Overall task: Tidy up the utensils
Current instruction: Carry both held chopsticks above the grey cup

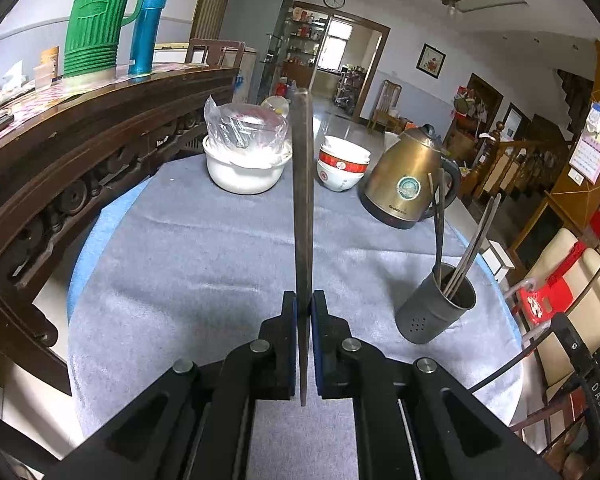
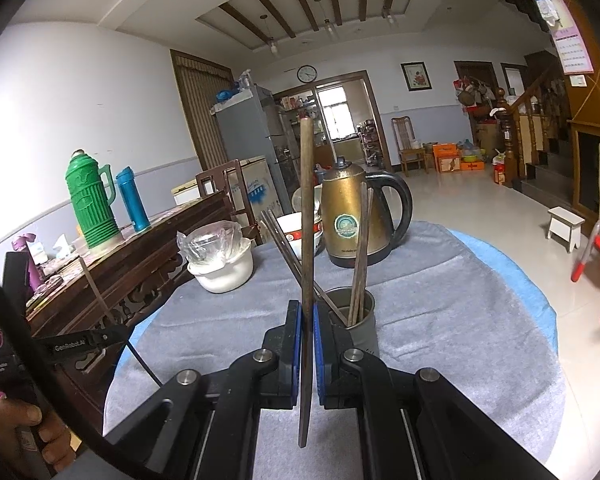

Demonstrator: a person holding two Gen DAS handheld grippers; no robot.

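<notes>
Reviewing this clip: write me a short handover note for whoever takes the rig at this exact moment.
Left gripper: shut on a dark chopstick, held upright above the grey towel.
Right gripper: shut on a brown chopstick, also upright, close in front of the metal utensil holder.
Holder: stands on the towel near the brass-coloured kettle; several chopsticks already lean inside it.
Done: those utensils are in the holder; both grippers are loaded.
Left: drop both held chopsticks into the holder. I see no loose utensils on the towel, though the grippers hide part of it.
</notes>
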